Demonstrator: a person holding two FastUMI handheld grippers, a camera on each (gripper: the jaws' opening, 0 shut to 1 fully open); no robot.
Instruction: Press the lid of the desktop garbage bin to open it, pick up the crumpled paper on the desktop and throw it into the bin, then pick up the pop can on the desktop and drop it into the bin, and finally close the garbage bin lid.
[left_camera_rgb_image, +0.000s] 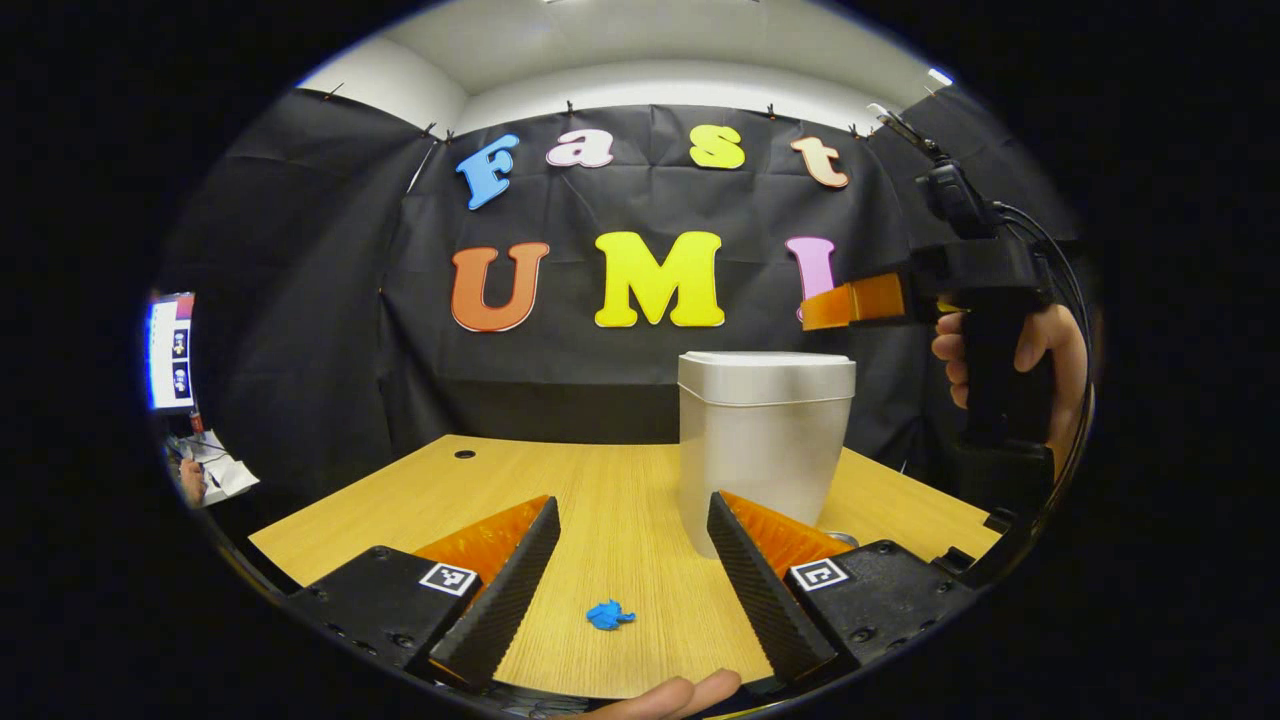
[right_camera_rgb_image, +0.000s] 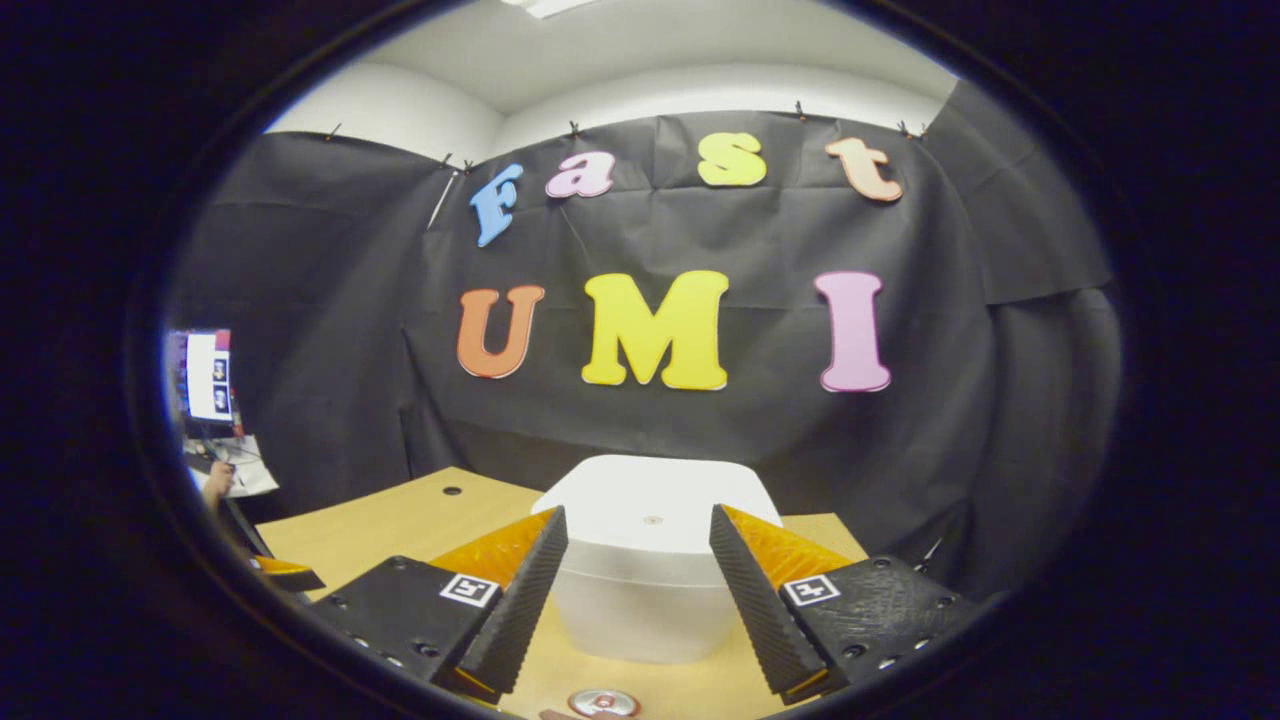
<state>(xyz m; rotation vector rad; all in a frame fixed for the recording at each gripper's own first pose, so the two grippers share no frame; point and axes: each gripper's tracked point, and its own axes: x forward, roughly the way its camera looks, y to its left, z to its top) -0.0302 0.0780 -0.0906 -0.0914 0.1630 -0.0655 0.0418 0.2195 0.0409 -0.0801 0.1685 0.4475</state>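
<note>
The white desktop bin stands on the wooden table with its lid shut. A small blue crumpled paper lies on the table between the fingers of my open left gripper, near the front edge. A hand holds my right gripper up beside the bin's top right. In the right gripper view, the right gripper is open above and in front of the bin lid. The pop can's silver top shows just below the bin.
A monitor and some papers sit off the table's left side. A cable hole marks the table's far left. A person's fingertips show at the front edge. Black cloth walls close the back and sides.
</note>
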